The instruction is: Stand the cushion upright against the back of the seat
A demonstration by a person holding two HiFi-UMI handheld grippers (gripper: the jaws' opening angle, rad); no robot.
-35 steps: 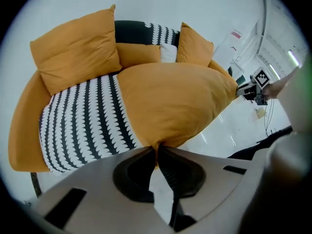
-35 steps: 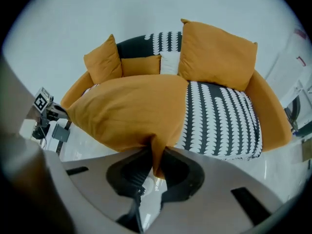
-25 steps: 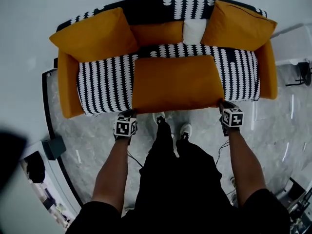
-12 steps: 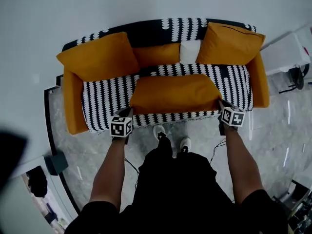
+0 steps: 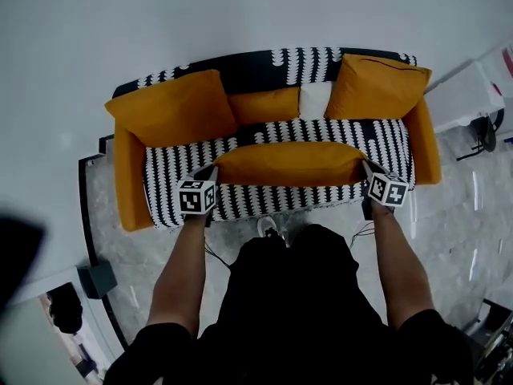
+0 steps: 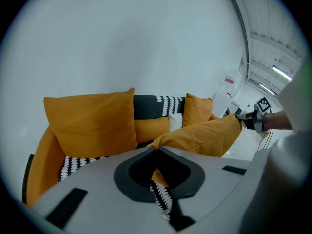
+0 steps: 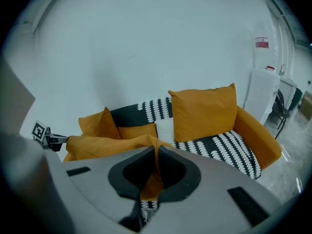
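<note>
The big orange cushion [image 5: 284,164] is lifted by its front edge above the black-and-white seat of the sofa [image 5: 184,184], tilted up toward the backrest. My left gripper [image 5: 212,171] is shut on the cushion's front left corner [image 6: 204,135]; in the left gripper view the fabric is pinched between the jaws [image 6: 156,149]. My right gripper [image 5: 365,166] holds the front right corner. Its jaws [image 7: 157,150] have just been closing, with the cushion [image 7: 107,145] folded between them. Each gripper shows in the other's view, at the cushion's far end.
Against the backrest lean a large orange pillow at the left [image 5: 172,107], another at the right [image 5: 377,87], a small orange one [image 5: 264,105] and a white one [image 5: 315,99]. A white cabinet [image 5: 465,95] stands right of the sofa. A dark box [image 5: 100,279] sits on the floor at the left.
Both grippers have risen and moved toward the sofa back with the cushion's front corners. The cushion, flat on the seat before, now tips up on its rear edge.
</note>
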